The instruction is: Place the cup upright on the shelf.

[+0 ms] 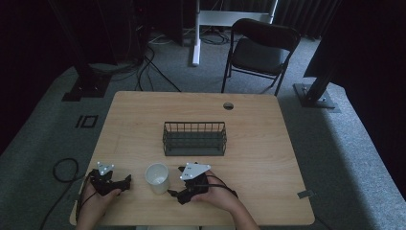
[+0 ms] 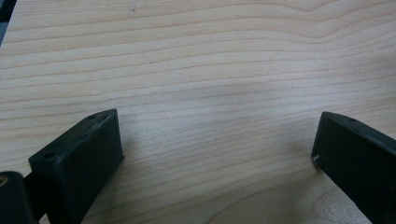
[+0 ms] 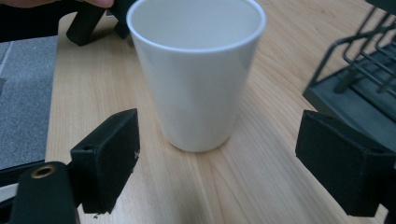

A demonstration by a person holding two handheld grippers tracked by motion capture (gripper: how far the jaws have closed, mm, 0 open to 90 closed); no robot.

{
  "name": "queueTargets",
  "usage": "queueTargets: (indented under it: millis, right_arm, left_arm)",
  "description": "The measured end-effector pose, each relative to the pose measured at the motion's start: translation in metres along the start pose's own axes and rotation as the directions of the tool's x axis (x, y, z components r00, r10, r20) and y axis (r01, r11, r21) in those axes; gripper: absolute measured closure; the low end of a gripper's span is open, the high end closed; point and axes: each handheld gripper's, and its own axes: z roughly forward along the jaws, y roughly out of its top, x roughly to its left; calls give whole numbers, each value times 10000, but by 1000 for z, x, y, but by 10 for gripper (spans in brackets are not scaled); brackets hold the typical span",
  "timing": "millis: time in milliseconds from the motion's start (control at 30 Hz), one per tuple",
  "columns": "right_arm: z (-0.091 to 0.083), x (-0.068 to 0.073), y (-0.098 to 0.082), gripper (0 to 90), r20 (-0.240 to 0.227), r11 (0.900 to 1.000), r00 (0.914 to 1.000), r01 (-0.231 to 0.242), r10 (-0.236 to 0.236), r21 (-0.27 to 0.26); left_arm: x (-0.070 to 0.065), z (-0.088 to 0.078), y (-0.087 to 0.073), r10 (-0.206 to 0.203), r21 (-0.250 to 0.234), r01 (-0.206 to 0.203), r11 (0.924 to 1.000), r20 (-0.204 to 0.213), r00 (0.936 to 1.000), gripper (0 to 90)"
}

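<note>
Our right gripper (image 3: 219, 154) nearest, jaws wide, unclosed, facing cup (image 3: 196, 70). Cup upright on table (image 1: 268, 143), axis vertical, mouth up, between our grippers. Left gripper (image 2: 215, 154) jaws wide, nothing between.

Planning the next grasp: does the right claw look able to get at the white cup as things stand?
Probably yes. The right claw is open, its jaws wider than the upright white cup straight ahead, with bare table between them.
</note>
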Motion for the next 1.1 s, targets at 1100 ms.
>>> queueTargets:
  millis: [1100]
  right_arm:
    - [41,9,22,127,-281,9978,9993,-250,233,-609]
  left_arm:
    - [0,0,0,-5,-2,5,10000,5,10000,20]
